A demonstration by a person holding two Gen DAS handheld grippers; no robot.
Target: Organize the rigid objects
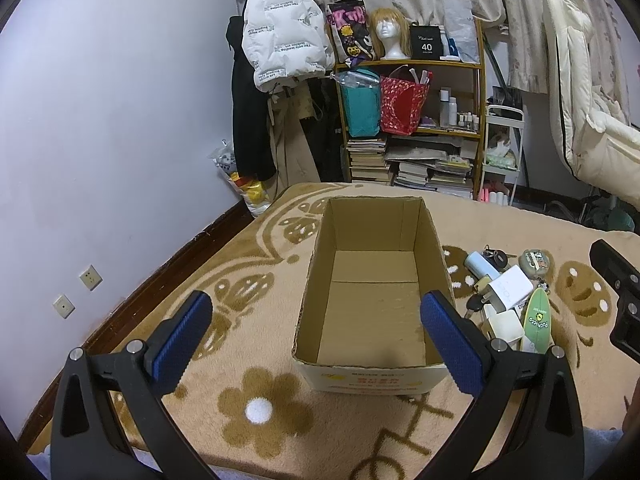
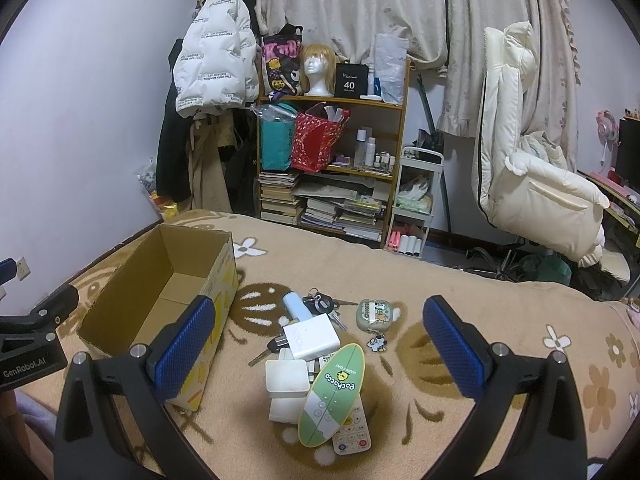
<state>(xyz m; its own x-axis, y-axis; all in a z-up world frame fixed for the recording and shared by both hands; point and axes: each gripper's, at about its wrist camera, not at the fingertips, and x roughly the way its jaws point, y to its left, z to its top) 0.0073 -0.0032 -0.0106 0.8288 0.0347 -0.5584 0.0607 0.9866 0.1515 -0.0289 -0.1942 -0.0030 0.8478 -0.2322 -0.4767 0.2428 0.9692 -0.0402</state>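
An empty cardboard box (image 1: pixel 372 292) (image 2: pixel 160 292) stands open on a patterned blanket. Right of it lies a pile of small items: a green surfboard-shaped remote (image 2: pixel 334 394) (image 1: pixel 538 320), a white remote (image 2: pixel 352 428) under it, white charger blocks (image 2: pixel 312 338) (image 1: pixel 510 286), a white square case (image 2: pixel 286 376), a pale blue tube (image 2: pixel 296 306), keys (image 2: pixel 320 302) and a green pouch with a charm (image 2: pixel 374 314) (image 1: pixel 536 262). My left gripper (image 1: pixel 316 336) hangs open above the box's near end. My right gripper (image 2: pixel 316 346) is open over the pile, holding nothing.
The blanket (image 1: pixel 256 412) covers a bed along a lilac wall (image 1: pixel 100 120). Beyond the bed stand a wooden shelf (image 2: pixel 332 152) with bags, books and a wig head, hanging coats (image 2: pixel 216 64), a white cart (image 2: pixel 416 200) and a cream chair (image 2: pixel 520 160).
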